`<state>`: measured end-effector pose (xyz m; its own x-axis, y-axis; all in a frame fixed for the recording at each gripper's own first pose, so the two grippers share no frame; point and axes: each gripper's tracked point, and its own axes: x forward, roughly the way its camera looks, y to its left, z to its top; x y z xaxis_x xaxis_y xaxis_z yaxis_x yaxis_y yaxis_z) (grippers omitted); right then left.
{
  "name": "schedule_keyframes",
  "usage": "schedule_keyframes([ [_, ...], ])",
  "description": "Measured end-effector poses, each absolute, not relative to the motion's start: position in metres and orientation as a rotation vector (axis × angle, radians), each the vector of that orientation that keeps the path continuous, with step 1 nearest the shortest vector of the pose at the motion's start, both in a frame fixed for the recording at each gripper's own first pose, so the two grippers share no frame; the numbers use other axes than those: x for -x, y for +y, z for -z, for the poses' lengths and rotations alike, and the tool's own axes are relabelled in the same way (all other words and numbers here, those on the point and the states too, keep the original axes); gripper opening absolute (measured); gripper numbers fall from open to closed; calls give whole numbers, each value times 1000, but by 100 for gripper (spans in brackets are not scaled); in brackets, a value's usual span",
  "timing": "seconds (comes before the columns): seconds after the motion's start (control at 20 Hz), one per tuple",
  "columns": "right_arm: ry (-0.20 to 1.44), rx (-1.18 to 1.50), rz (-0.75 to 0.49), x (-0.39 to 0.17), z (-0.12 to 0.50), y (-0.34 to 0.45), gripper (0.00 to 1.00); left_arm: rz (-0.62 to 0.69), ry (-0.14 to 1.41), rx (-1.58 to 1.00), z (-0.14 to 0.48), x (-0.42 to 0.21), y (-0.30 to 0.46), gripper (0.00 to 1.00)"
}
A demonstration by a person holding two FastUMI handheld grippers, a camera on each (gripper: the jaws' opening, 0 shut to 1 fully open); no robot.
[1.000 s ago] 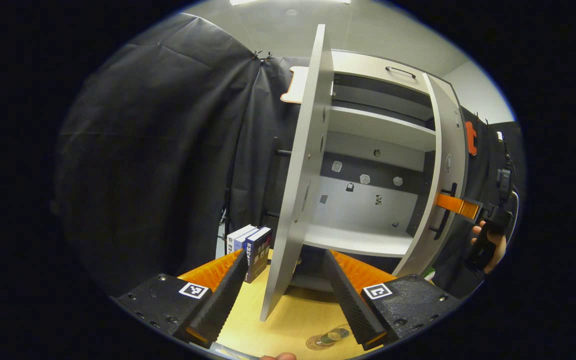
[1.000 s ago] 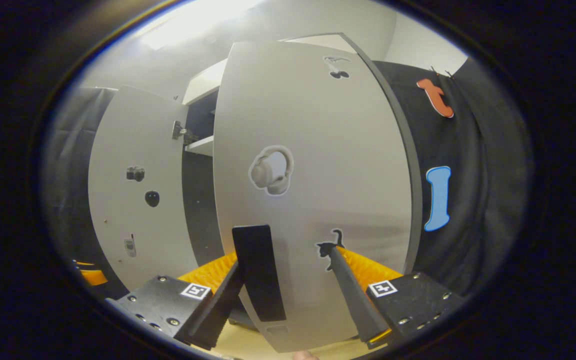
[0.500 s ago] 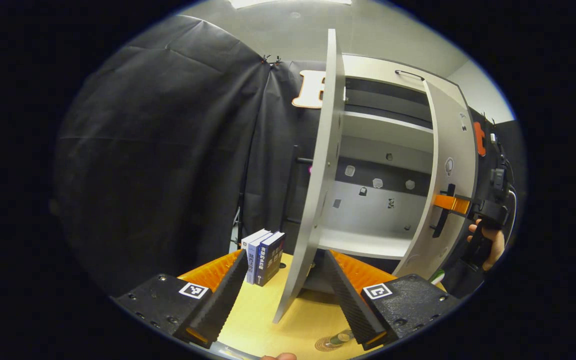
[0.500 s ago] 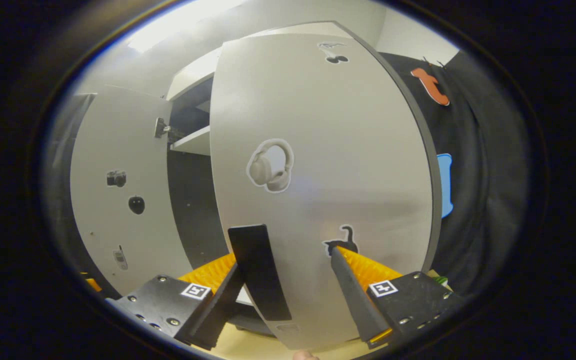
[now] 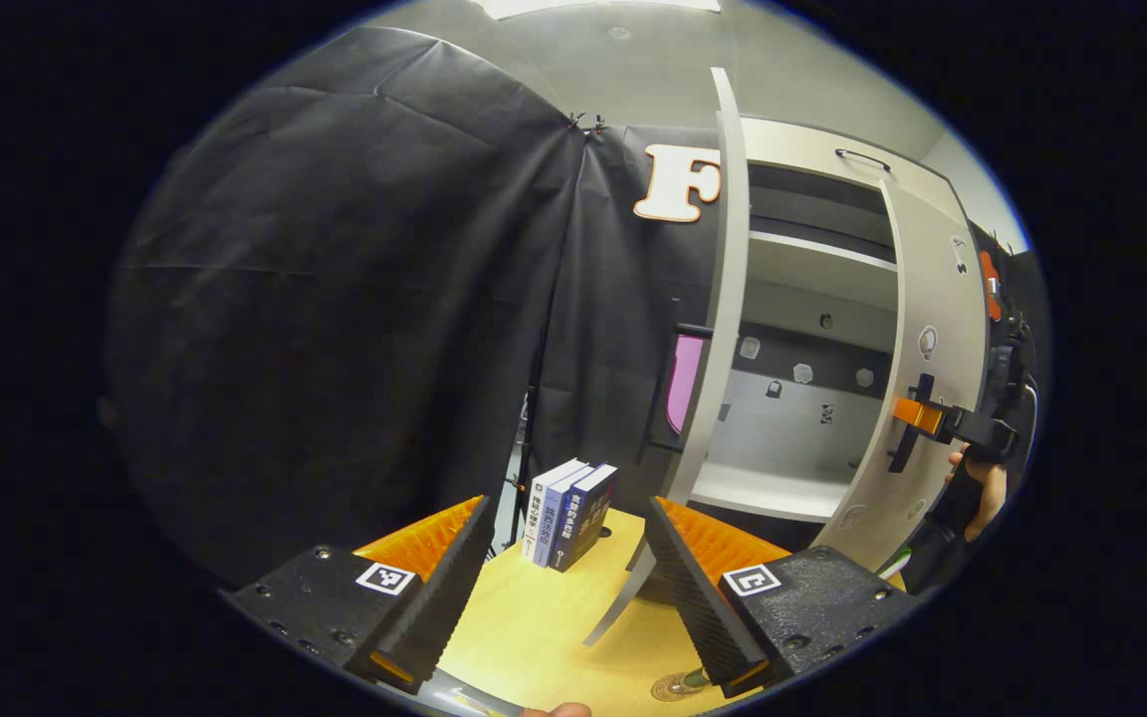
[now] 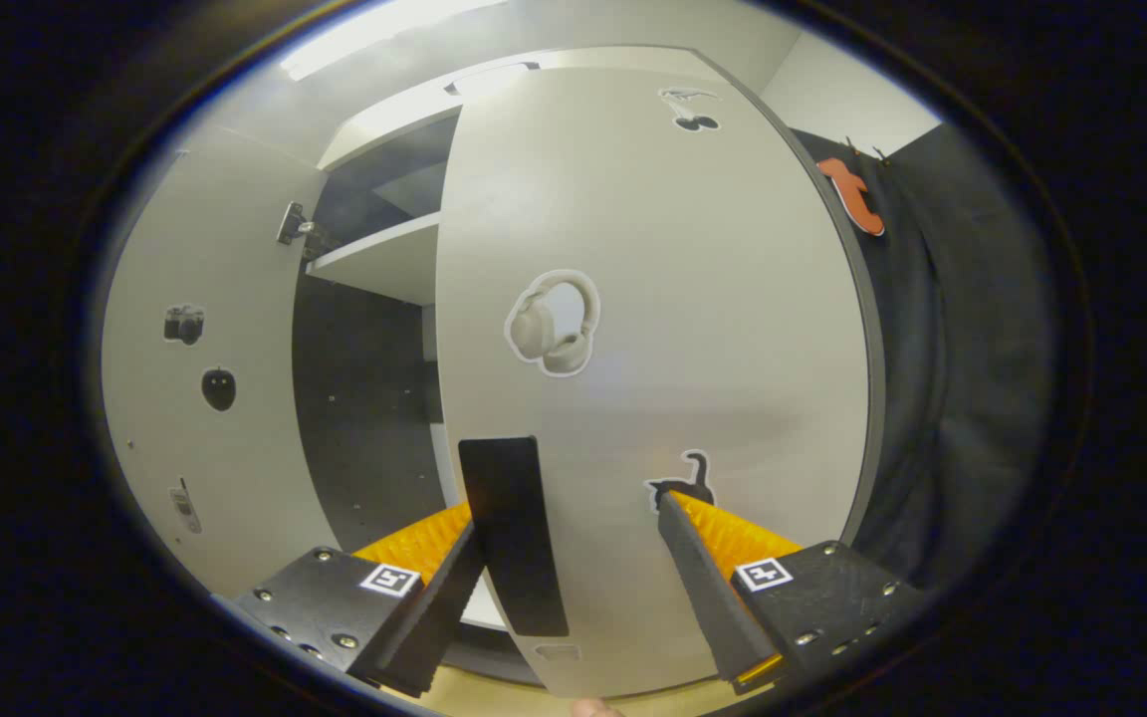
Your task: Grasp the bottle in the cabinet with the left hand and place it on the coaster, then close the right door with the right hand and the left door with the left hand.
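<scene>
In the left gripper view my left gripper (image 5: 566, 508) is open and holds nothing, with the table and some books beyond it. The left door (image 5: 718, 299) stands edge-on just right of it. Low down, the coaster (image 5: 671, 686) peeks out beside the right finger, and a bit of the greenish bottle (image 5: 698, 678) rests on it. Farther right, a hand holds my right gripper (image 5: 917, 413) against the right door (image 5: 932, 329). In the right gripper view my right gripper (image 6: 569, 508) is open, its fingers either side of the black handle (image 6: 512, 538) on the right door (image 6: 653, 299).
Three books (image 5: 569, 513) stand upright on the wooden table (image 5: 534, 637) left of the cabinet. The cabinet's shelf (image 5: 763, 493) is bare. The left door's inner face (image 6: 205, 378) and an upper shelf (image 6: 384, 259) show past the right door. Black cloth hangs behind and to the left.
The right door has swung further toward the cabinet with my right gripper at its handle. My left gripper has shifted left, so the left door's edge now lies right of its fingers.
</scene>
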<state>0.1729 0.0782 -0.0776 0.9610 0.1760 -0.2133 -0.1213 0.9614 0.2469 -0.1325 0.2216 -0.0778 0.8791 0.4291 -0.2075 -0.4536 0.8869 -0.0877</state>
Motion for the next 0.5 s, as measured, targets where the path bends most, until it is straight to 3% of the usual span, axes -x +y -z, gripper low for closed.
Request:
schedule_keyframes([
  [0.5, 235, -198, -113, -180, 82, 80, 97, -500, 171, 122, 75, 131, 240, 96],
])
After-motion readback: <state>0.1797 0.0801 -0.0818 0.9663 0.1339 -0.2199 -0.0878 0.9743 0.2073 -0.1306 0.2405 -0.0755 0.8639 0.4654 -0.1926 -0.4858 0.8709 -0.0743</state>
